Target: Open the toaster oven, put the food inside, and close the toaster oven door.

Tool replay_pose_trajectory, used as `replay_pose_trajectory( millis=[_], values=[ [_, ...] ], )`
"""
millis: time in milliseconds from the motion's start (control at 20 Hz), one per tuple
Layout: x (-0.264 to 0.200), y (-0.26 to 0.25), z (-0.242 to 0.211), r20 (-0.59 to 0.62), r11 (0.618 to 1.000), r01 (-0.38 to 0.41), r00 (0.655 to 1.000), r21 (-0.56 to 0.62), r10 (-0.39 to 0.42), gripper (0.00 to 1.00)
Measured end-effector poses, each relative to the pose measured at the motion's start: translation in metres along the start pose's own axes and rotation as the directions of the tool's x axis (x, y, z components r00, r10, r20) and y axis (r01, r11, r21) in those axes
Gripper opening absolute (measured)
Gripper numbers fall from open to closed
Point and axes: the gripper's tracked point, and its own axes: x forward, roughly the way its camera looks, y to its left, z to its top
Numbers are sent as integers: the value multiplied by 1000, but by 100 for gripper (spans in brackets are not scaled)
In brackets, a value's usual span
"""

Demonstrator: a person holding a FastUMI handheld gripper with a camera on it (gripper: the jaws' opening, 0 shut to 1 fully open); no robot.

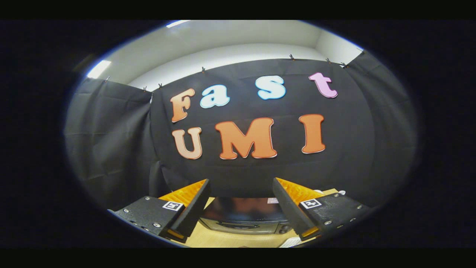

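The toaster oven (243, 217) stands on a wooden table, seen from above between and below my fingers. Its dark top and the front with a handle bar show; the door looks closed. My gripper (241, 186) hangs well above it, open, with a wide gap and nothing between the fingers. It points mostly at the booth's back wall. The left finger hides the oven's left end and the right finger hides its right end. No food item is identifiable from here.
The light wooden table (219, 238) lies in front of the oven. A small white object (331, 192) peeks out beyond the right finger, and a white edge (292, 242) lies on the table near the right finger's base. Black cloth walls close in behind and at both sides.
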Motion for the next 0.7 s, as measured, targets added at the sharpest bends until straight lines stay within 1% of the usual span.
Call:
replay_pose_trajectory(
  millis=[150,200,450,700],
  values=[
    [-3,-8,15,41,1000,3,999,-9,-3,99],
    [-11,-15,13,55,1000,6,998,-24,-5,99],
    [-18,-20,27,126,997,-8,992,-81,18,98],
    [-20,-24,24,128,994,-7,992,-109,21,98]
  ],
)
